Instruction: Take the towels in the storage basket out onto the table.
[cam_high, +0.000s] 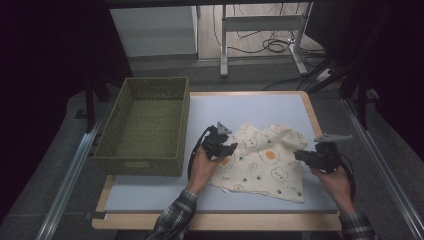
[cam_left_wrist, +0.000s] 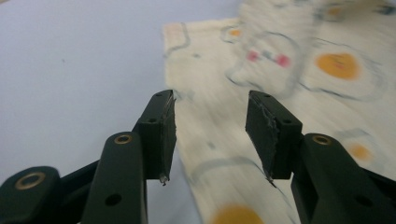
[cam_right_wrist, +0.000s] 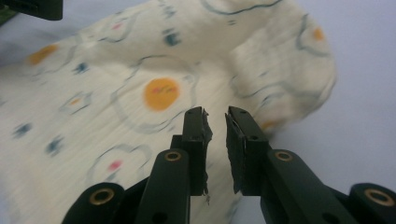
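Hovering over the egg-print cloth at table centre, left gripper gaping, right gripper barely parted, both empty; next, pinch its nine and three o'clock edges.

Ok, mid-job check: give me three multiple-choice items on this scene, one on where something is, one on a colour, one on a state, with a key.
1. Where does the basket stand relative to the cloth?
A. to its left
B. to its right
C. on top of it

2. What colour is the basket?
A. red
B. olive green
C. white

3. How do the jaws of the left gripper stand?
A. clamped on the basket rim
B. apart, with nothing pinched between the pads
C. shut tight on the cloth's edge

Key: 1 A, the high view has the basket at the mat's left and the cloth right of it. 2 B, its woven walls are olive green. 3 B, the left gripper view shows a clear gap between the pads, the cloth lying beyond it.
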